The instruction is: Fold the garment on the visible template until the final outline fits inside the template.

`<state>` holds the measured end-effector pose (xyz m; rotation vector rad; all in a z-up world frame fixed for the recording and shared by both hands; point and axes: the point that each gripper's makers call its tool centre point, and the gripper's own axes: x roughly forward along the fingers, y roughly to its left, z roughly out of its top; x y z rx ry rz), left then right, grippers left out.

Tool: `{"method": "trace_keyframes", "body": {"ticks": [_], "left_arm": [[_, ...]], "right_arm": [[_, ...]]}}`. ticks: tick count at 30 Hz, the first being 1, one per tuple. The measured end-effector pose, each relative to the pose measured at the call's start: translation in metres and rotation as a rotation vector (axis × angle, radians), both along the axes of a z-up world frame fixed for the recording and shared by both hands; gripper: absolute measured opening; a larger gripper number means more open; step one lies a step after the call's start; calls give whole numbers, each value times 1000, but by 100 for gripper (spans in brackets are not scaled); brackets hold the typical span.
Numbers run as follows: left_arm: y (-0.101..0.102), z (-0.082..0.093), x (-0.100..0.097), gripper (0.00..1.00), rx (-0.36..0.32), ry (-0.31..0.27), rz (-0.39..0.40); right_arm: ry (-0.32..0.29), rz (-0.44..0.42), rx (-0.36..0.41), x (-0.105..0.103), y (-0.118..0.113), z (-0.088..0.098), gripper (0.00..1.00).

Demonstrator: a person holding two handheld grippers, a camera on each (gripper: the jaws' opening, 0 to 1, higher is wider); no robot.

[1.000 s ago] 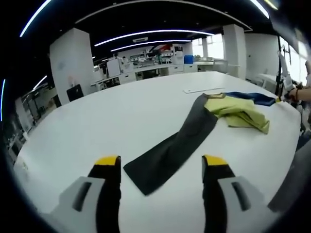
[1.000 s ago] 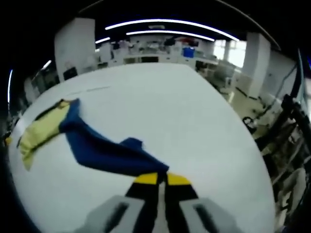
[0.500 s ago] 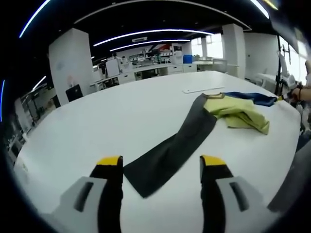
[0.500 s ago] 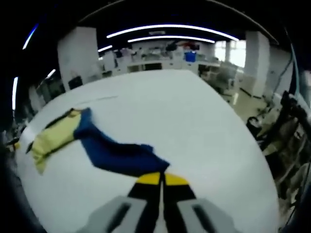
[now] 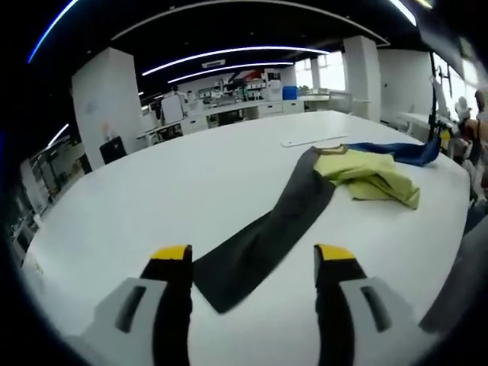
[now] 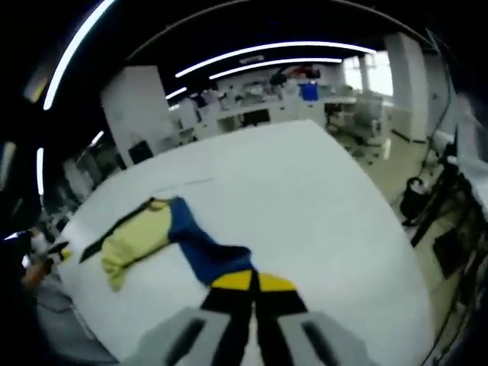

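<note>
The left tool (image 5: 254, 268) has two black jaws, each capped at the tip with a bright yellow block. Lower down, each jaw sits in a light grey moulded housing with rounded shoulders, and each housing carries a dark slot-shaped recess on its face. The yellow caps are squared off and slightly glossy, with black showing just beneath them. The right tool (image 6: 252, 280) is built the same way: two black jaws topped with yellow caps, the caps forming a shallow chevron at the tip, and pale grey housings flaring outward on both sides below. No cables, screws or printed markings can be made out on either tool.
</note>
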<state>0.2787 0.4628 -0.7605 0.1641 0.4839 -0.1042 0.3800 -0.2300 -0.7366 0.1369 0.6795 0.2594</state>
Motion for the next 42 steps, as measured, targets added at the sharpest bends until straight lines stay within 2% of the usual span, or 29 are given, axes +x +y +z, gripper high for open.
{"method": "trace_keyframes", "body": {"ticks": [5,10,16,20,22,24,27,30,32,34,36,39,40,42], "left_arm": [[-6,-1,1,62,-5,0,-11],[-7,-2,1,62,-2,4,-17],[-5,-3,0,62,-3,7,-13],[-6,-4,-1,62,-2,10,-12],[-5,-5,-1,62,-2,14,-9],[-6,-6,-2,62,-1,17,-8],[-6,-8,-3,62,-4,20,-7],[-6,-9,-3,61,-3,24,-9],[-8,-9,-2,61,-6,23,-10],[-11,-8,-1,61,-7,21,-15],[-15,-8,0,62,-8,19,-22],[-24,-5,3,62,-18,15,-39],[-28,-4,4,63,-20,12,-46],[-38,-2,7,63,-31,7,-65]], "right_arm": [[66,-65,-110,18,-27,-22,0],[128,-131,-113,40,-39,-53,0],[176,-200,-153,55,-50,-78,0],[204,-207,-215,53,-52,-86,0],[208,-203,-242,63,-54,-90,0],[209,-209,-248,70,-59,-96,0],[216,-215,-260,66,-63,-98,0],[185,-183,-307,72,-64,-96,0],[169,-178,-299,73,-60,-91,0],[138,-163,-275,73,-52,-82,10],[117,-145,-260,73,-43,-77,25],[93,-114,-220,75,-33,-73,41],[84,-98,-204,70,-22,-67,44],[78,-79,-191,70,-15,-65,50]]}}
